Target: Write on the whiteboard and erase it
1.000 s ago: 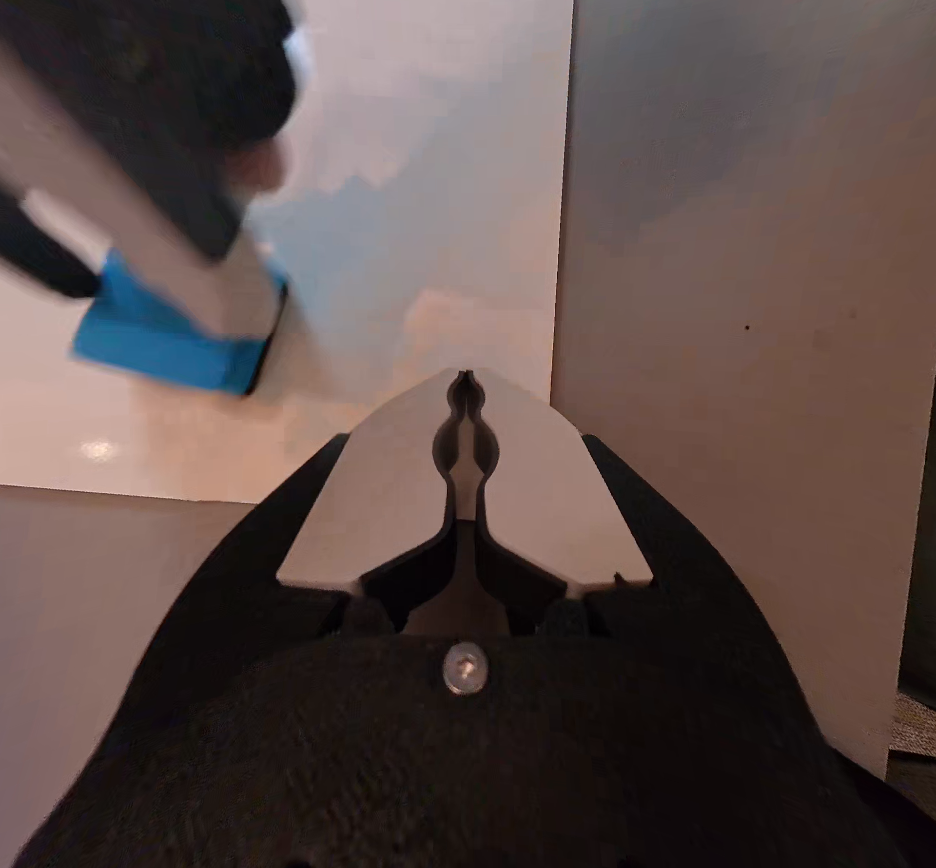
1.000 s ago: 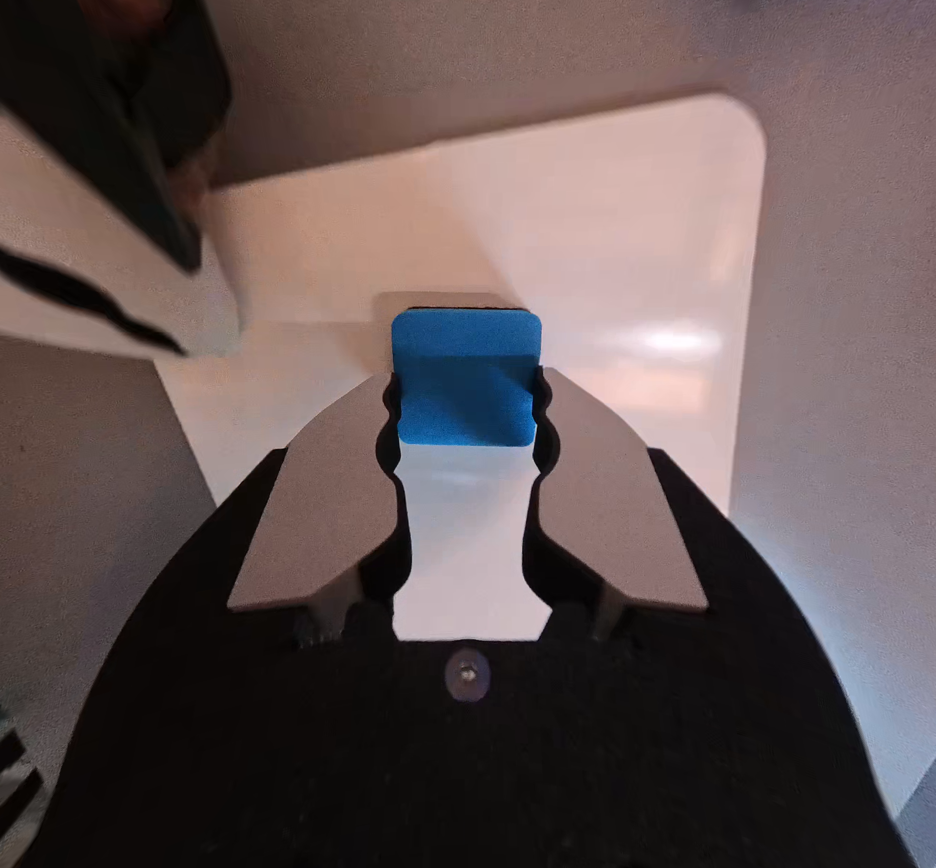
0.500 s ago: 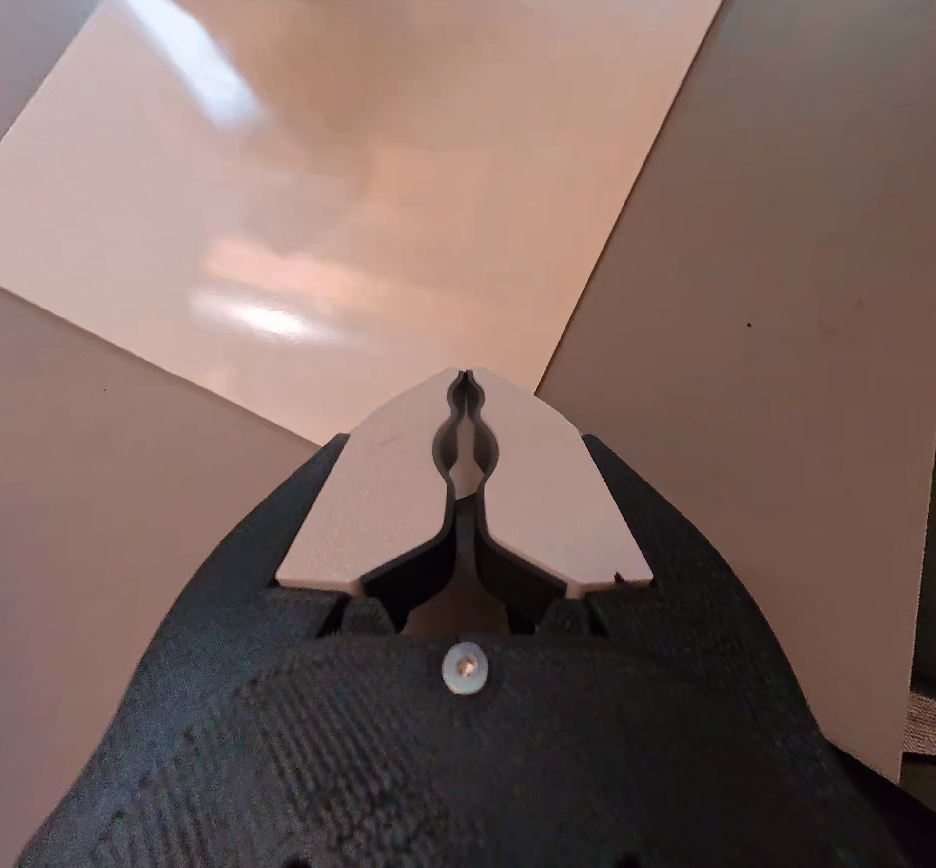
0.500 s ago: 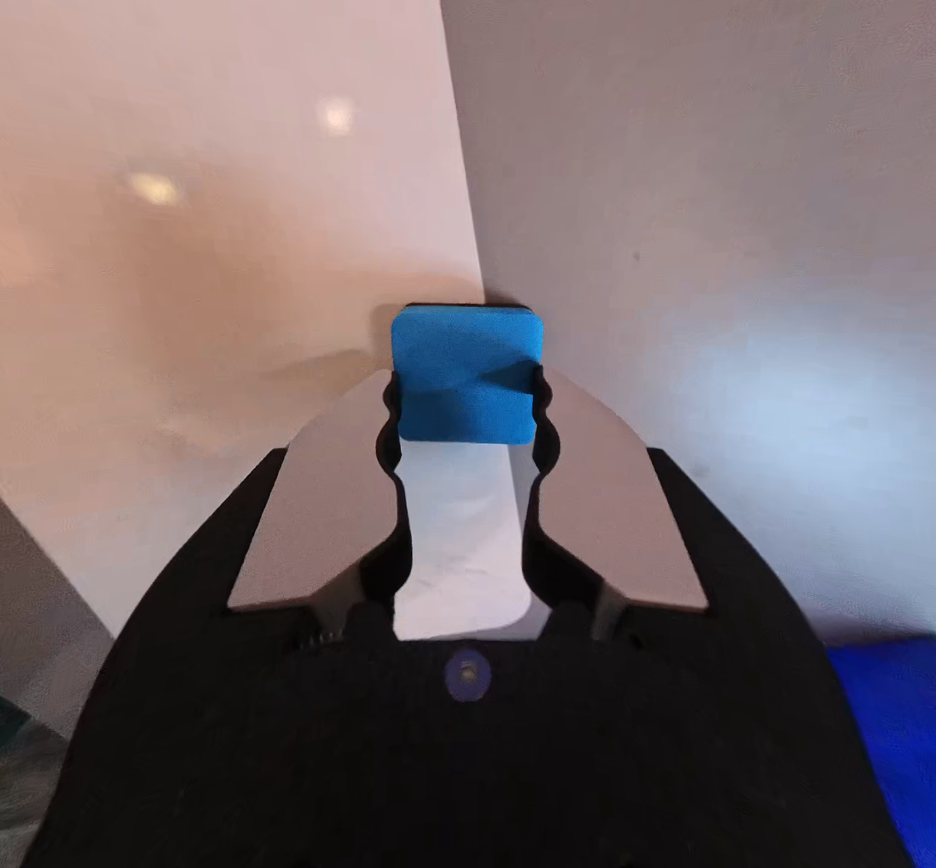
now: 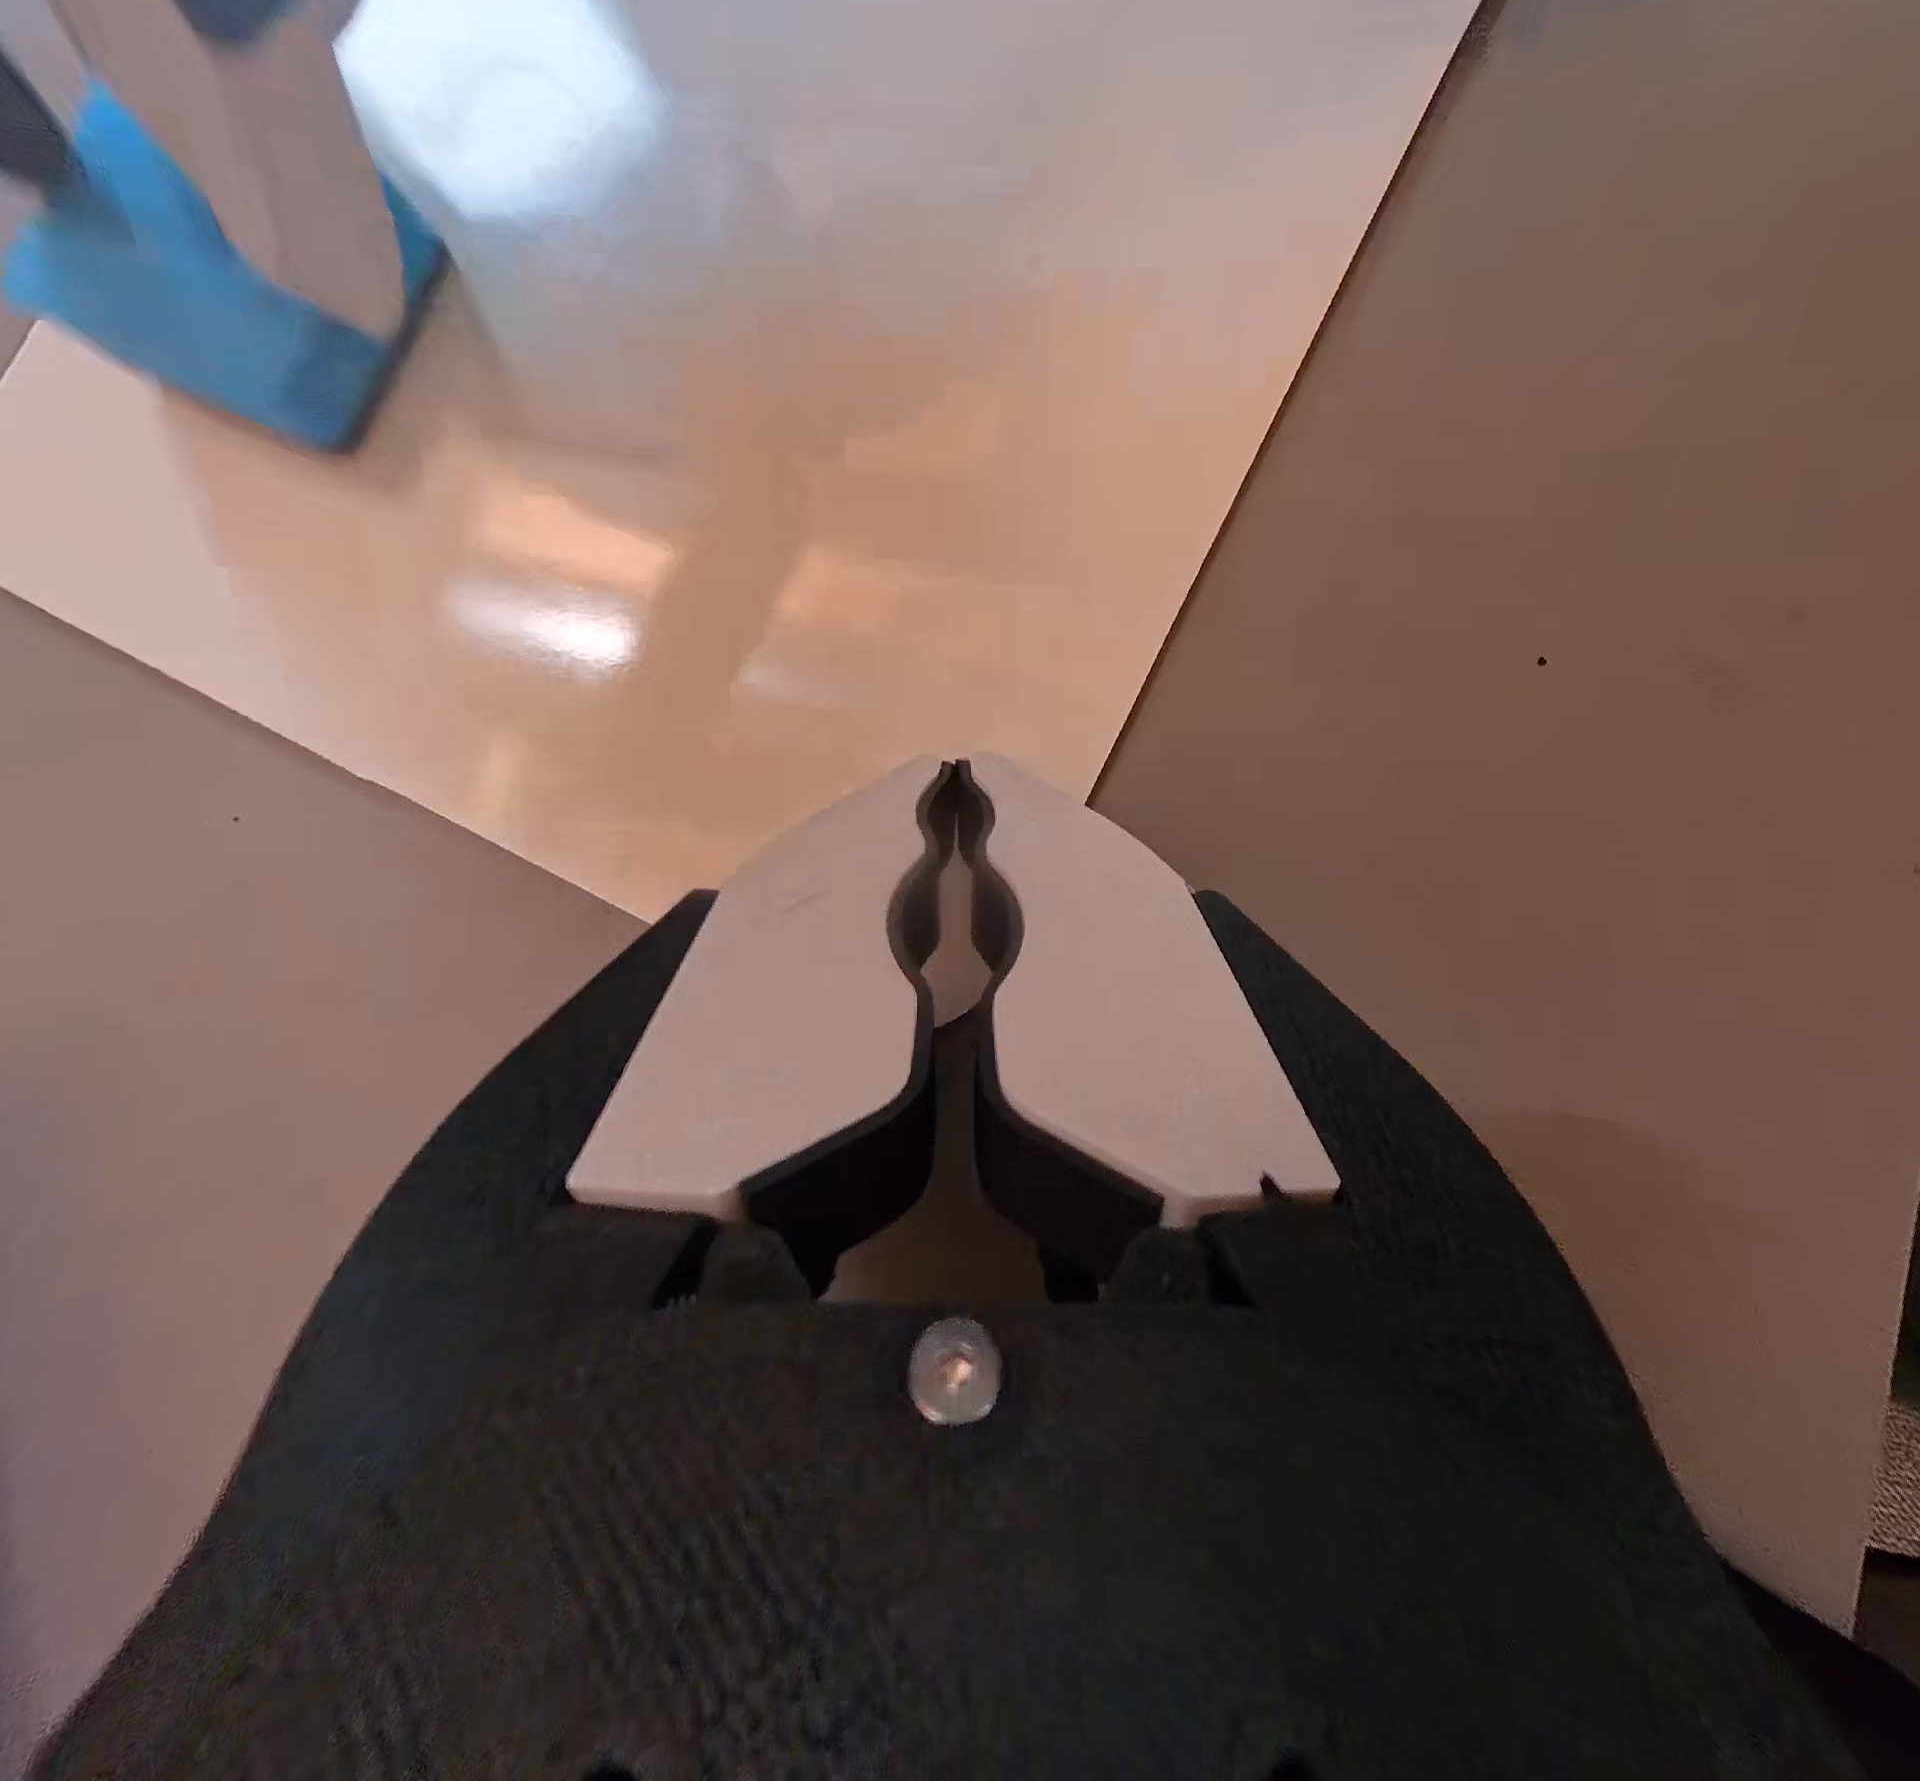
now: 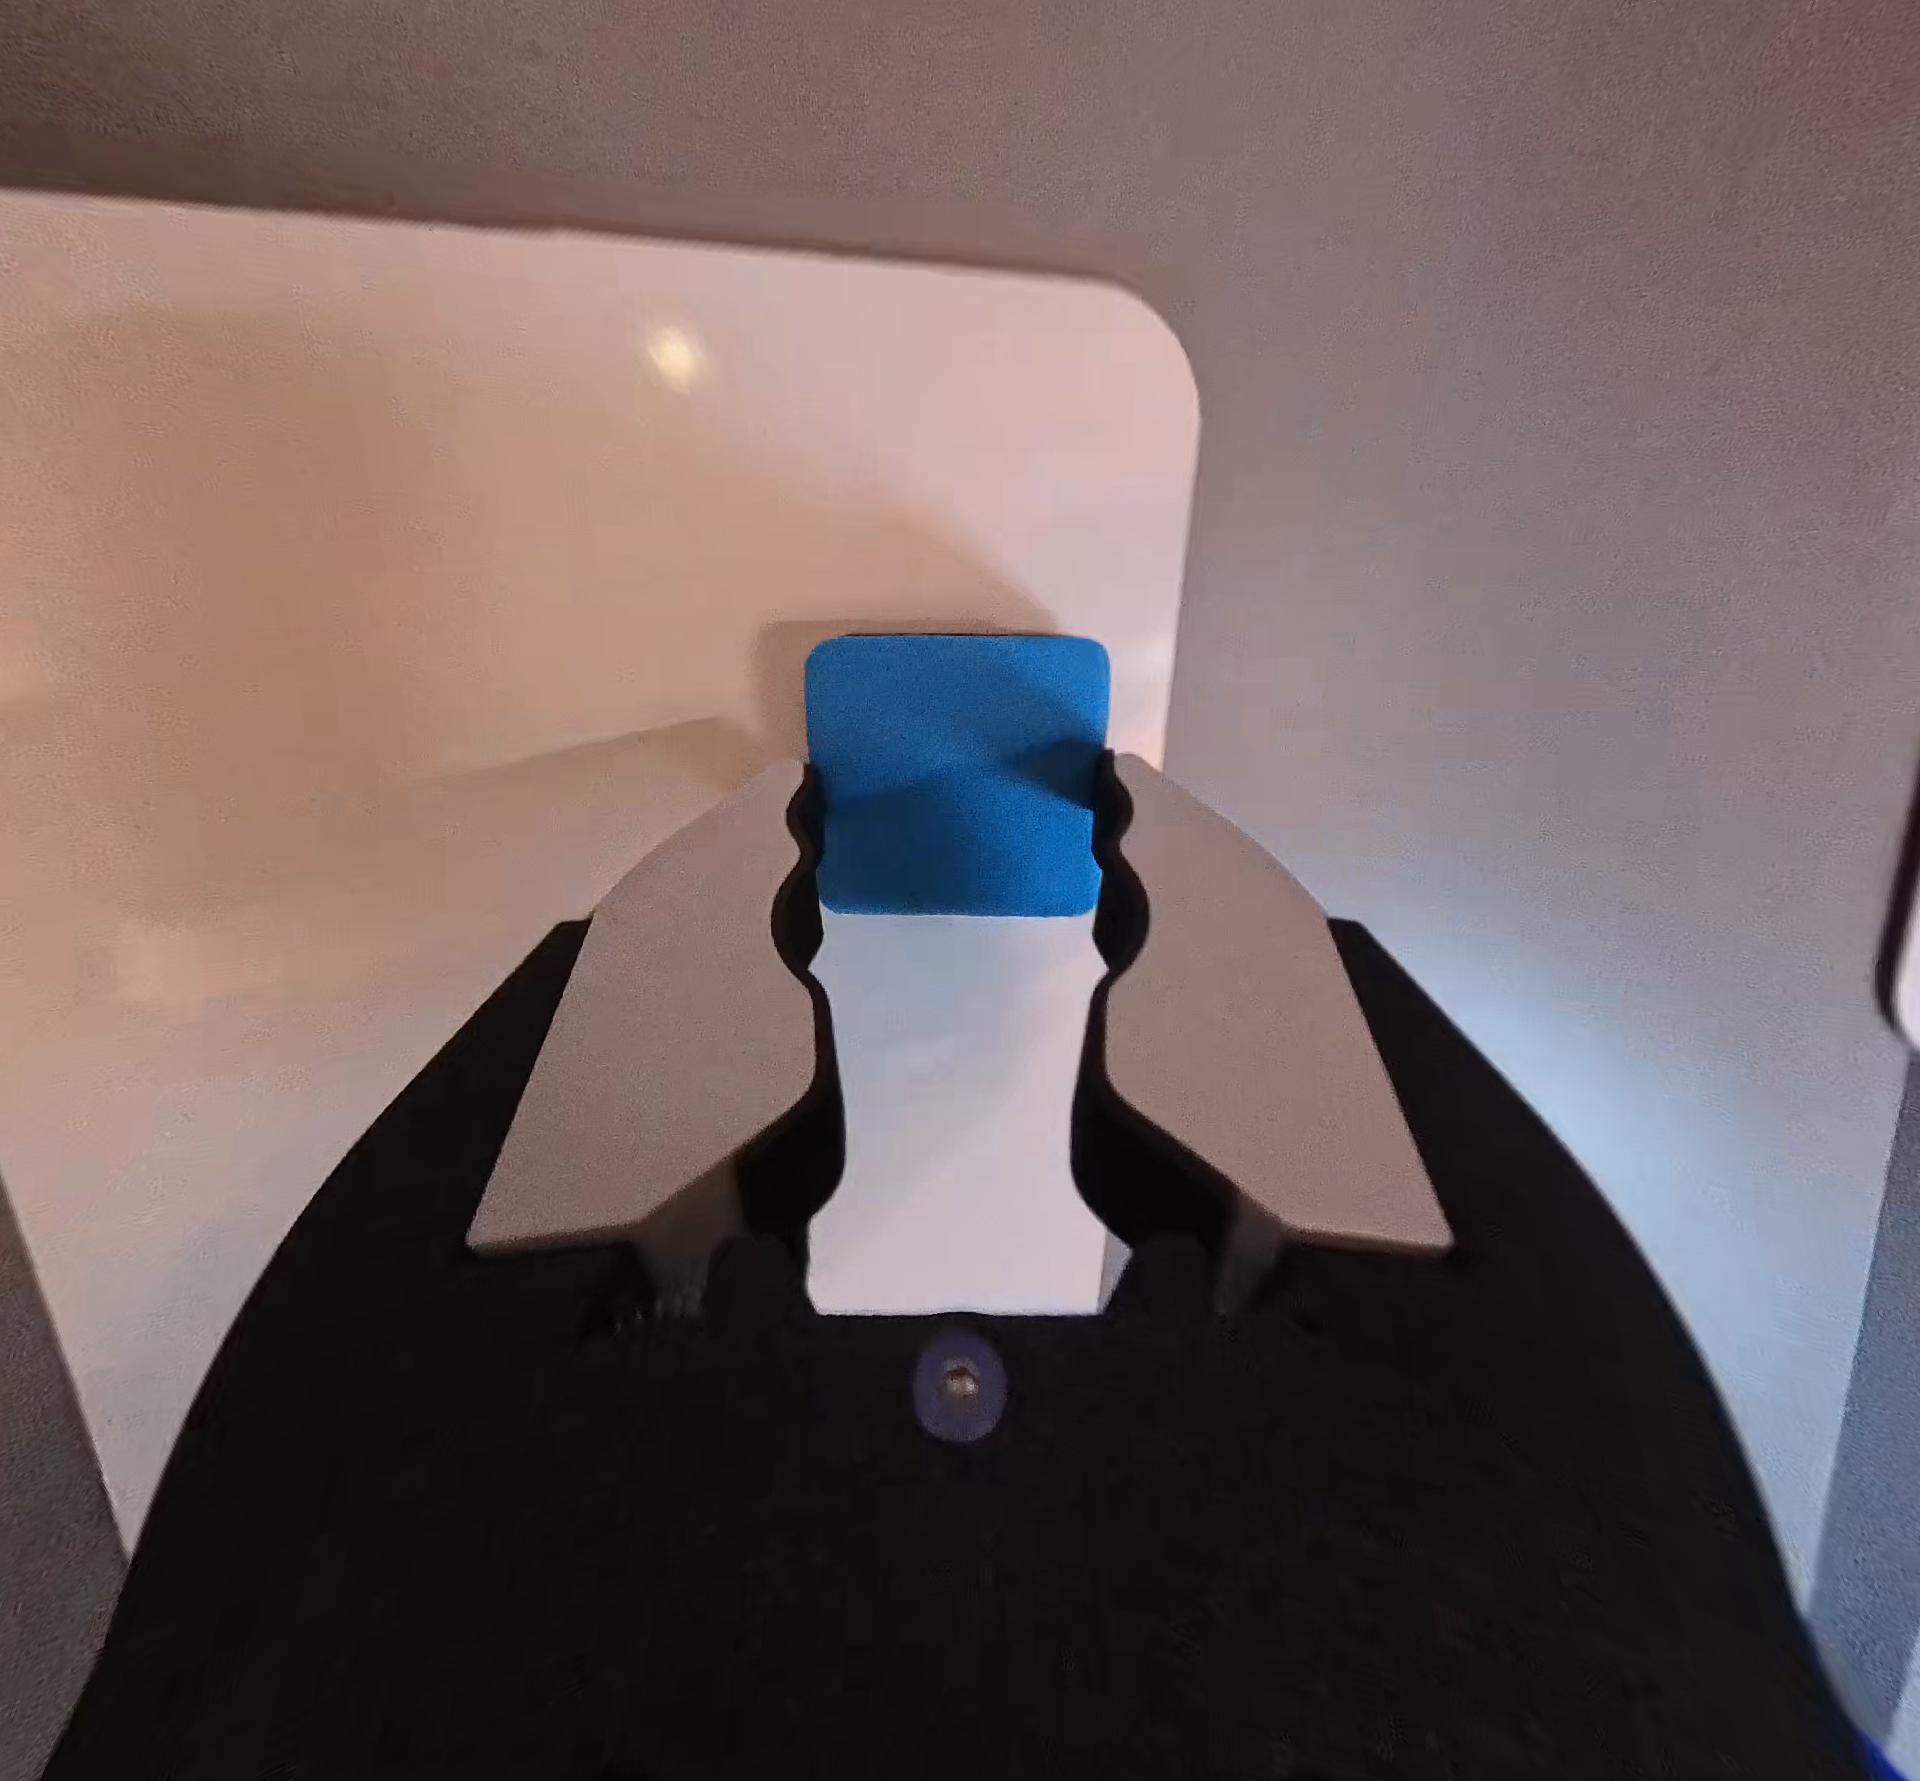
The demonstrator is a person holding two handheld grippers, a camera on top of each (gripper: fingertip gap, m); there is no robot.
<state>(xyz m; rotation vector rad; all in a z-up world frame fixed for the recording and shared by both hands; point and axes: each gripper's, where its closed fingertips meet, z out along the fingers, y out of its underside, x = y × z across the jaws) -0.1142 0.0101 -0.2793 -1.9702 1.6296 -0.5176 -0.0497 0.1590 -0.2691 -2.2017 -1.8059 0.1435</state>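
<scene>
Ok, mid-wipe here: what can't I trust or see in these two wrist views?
- Eraser underside: right wrist view, hidden by its own blue foam; contact with the whiteboard unclear.
- Right gripper in the left wrist view: motion-blurred, cut by the left edge.
- Whiteboard marks: none visible; glare and gripper bodies cover parts.
- Left gripper: shut, apparently empty.

- The left gripper (image 5: pixel 958 767), its pale fingers (image 5: pixel 800 1004) pressed together at the tips and holding nothing, sits over the near corner of a glossy whiteboard (image 5: pixel 935 329).
- At upper left, blurred, the right gripper (image 5: pixel 223 277) clamps a blue eraser (image 5: pixel 197 318) against the board.
- The whiteboard lies on a beige table (image 5: pixel 1558 796).
</scene>
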